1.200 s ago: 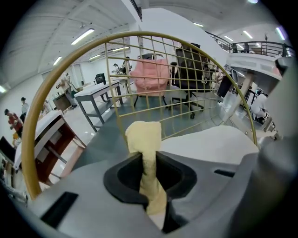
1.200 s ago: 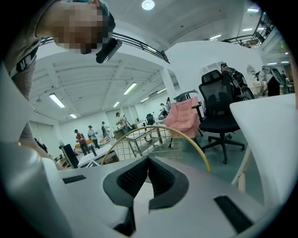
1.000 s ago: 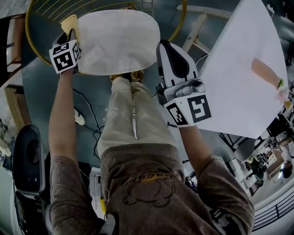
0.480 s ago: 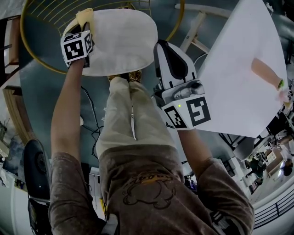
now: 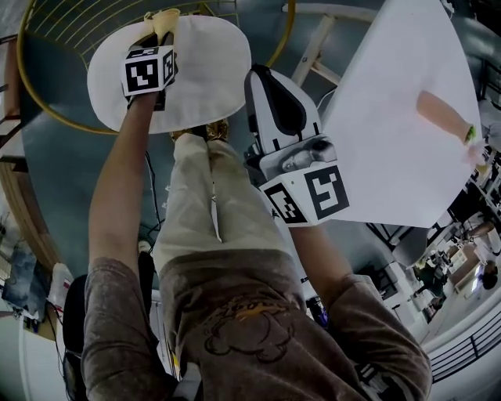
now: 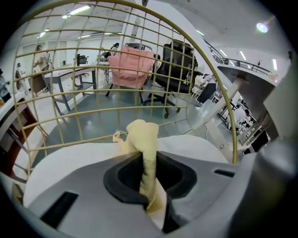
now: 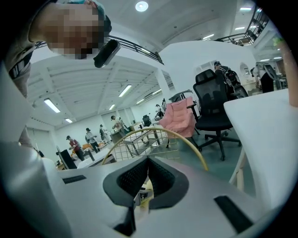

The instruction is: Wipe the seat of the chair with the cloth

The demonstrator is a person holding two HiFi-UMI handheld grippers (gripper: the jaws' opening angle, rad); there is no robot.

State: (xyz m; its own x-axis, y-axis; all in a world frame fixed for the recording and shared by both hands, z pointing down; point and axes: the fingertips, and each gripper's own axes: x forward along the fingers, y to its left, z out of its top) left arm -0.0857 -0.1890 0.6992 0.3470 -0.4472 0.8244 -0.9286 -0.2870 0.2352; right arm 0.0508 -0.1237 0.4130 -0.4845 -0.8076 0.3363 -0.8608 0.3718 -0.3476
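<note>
In the head view, the left gripper reaches out over the chair seat, a round white pad. The yellow cloth pokes out past its tip, at the far edge of the seat. That view looks down on the gripper's back, so the jaws do not show there.

The left gripper view shows them well. The jaws pinch the cloth tight. A thin fold runs down between them, and the rest bunches up in a lump above the tips. The white seat lies just under the cloth, and the gold wire back stands right behind it. I cannot tell if the cloth presses on the seat.

The right gripper is held up beside the seat, between the chair and the white tabletop. In the right gripper view, its jaws are pressed together with nothing between them.

Only the gripper views show the room far off: a pink cover, a black office chair and people standing. Only the head view shows a bare arm on the tabletop.
</note>
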